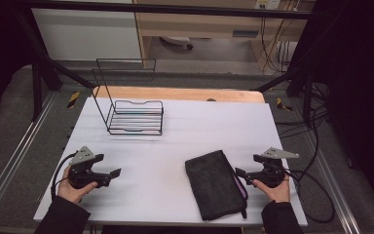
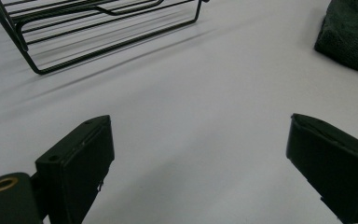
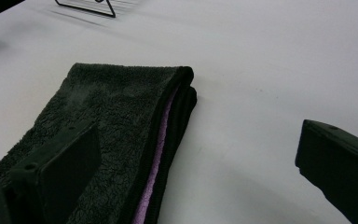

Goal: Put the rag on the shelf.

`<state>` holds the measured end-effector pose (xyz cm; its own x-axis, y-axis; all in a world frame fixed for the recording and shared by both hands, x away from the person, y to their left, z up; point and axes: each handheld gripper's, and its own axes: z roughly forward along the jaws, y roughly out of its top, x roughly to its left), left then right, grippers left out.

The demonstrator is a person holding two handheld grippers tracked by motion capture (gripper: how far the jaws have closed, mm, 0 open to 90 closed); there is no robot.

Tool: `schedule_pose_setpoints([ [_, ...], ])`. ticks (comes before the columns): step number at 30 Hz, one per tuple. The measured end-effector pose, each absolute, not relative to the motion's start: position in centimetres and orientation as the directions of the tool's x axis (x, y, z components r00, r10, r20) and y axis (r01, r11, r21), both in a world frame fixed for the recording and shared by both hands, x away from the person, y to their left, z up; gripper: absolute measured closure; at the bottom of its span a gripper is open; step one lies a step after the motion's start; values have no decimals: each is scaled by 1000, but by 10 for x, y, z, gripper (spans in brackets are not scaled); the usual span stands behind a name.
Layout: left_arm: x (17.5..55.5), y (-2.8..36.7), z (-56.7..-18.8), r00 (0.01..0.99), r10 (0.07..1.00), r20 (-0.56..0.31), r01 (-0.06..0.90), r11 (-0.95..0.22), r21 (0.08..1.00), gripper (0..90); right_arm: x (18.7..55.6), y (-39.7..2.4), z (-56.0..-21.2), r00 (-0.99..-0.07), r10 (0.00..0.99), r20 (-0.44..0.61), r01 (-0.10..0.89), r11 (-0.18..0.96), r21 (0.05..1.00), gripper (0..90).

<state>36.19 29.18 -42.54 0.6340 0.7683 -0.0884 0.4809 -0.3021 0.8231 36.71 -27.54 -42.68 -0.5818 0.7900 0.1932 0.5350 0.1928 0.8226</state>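
Folded dark towel lying flat at near right, purple-lined edge turned toward the right gripper, handy for a pinch there. Both sets of jaws spread wide, gripping nothing. Left gripper idle at near left. Wire rack waiting far left, probably as destination.

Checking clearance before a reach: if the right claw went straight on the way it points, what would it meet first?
Probably the folded towel: the right claw, open, points at its edge, which lies between the jaws in the right gripper view.
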Motion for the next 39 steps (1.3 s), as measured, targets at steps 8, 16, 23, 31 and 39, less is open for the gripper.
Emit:
schedule_pose_setpoints([
  [8, 362, 288, -425, 635, 768, -82, 483, -312, 818, 81, 367, -273, -426, -586, 788, 187, 533, 201, 822, 8],
  [16, 361, 287, -427, 632, 770, -85, 486, -308, 818, 83, 366, -254, -422, -607, 777, 166, 524, 235, 818, 27],
  [23, 361, 284, -428, 630, 773, -77, 487, -316, 814, 84, 364, -227, -420, -634, 759, 148, 513, 270, 815, 88],
  [31, 361, 287, -428, 622, 780, -72, 488, -314, 814, 84, 364, -191, -421, -675, 723, 149, 513, 316, 798, 159],
  [39, 362, 289, -428, 611, 789, -68, 491, -310, 814, 84, 368, -147, -430, -698, 705, 126, 519, 377, 767, 312],
])
